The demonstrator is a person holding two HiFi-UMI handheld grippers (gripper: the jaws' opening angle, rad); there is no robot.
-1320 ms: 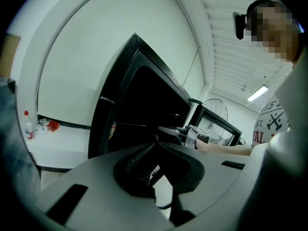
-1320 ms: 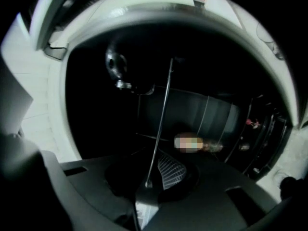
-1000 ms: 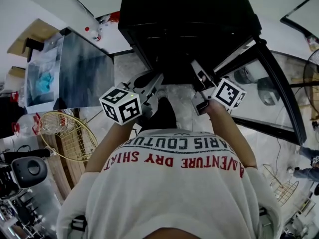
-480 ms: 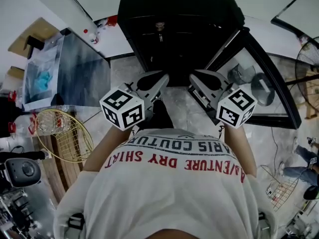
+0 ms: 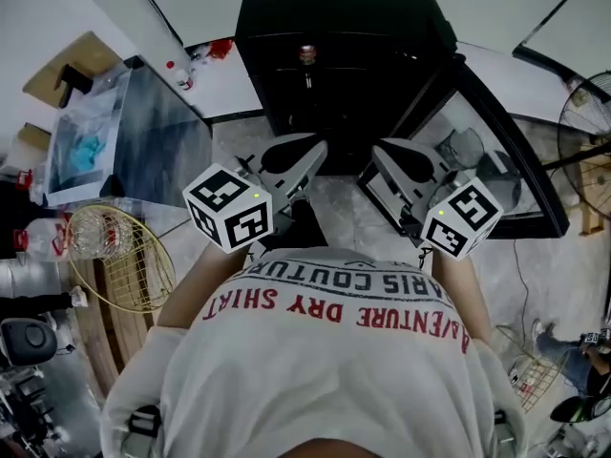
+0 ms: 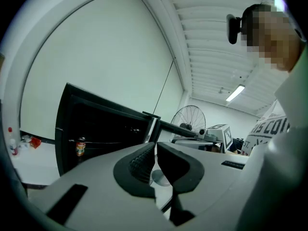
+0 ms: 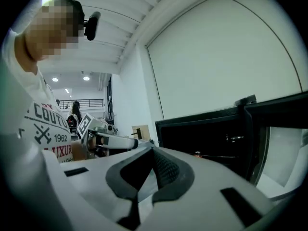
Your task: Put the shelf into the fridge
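The black fridge [image 5: 334, 27] stands open ahead of me, its glass door [image 5: 496, 151] swung out to the right. Inside, a thin shelf [image 5: 353, 66] runs across, with a small can [image 5: 306, 53] standing on it; the left gripper view shows the same shelf [image 6: 110, 141] and can [image 6: 80, 147]. My left gripper [image 5: 315, 148] is held near my chest, in front of the fridge, its jaws shut on nothing [image 6: 156, 147]. My right gripper [image 5: 377, 151] hovers beside it, also shut and empty [image 7: 153, 150]. The lower fridge interior is too dark to read.
A round yellow wire rack [image 5: 129, 260] leans on the floor at the left, next to a glass-fronted cabinet [image 5: 143, 127]. A fan [image 5: 582, 113] stands at the right, and another wire rack [image 5: 535, 375] lies at the lower right.
Both grippers have drawn back out of the fridge opening toward my body and moved slightly apart.
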